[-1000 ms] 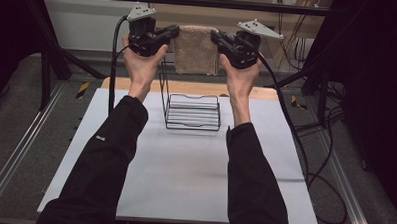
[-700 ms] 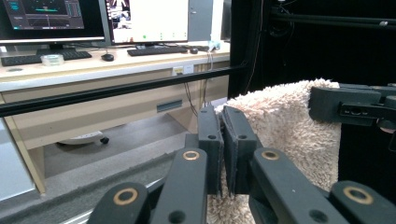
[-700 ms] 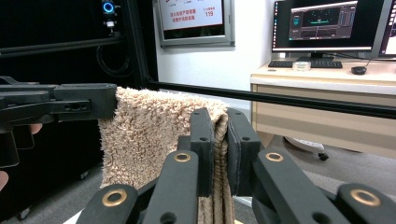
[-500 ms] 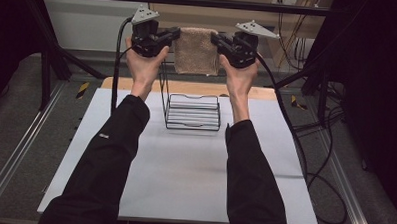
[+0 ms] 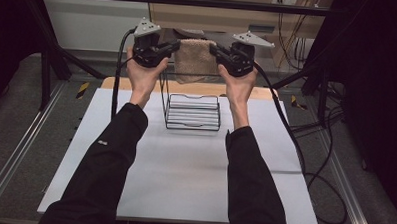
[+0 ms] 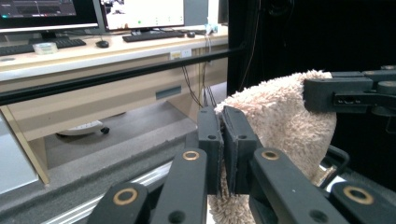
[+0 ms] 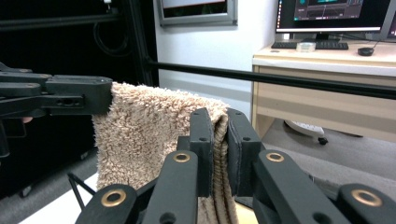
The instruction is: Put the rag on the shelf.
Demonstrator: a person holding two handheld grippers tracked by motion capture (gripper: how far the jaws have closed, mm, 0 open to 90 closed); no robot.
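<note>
Left tongs [image 5: 175,45] and right tongs [image 5: 213,49] each pinch an upper corner of a beige towel [image 5: 195,59], stretched above a black wire rack [image 5: 193,112] on the white desk [image 5: 148,190]

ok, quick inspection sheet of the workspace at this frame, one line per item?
Surface: white table top, bare near the person.
Job's things: beige towel held stretched in the air above and behind the black wire rack, which stands on the table.
Clutter: nothing seen.
Grippers: left gripper shut on one towel edge, right gripper shut on the other.
Cables: black cables trail from each gripper, the right one looping onto the floor.
Surroundings: desk with monitors and keyboards beyond the frame.
</note>
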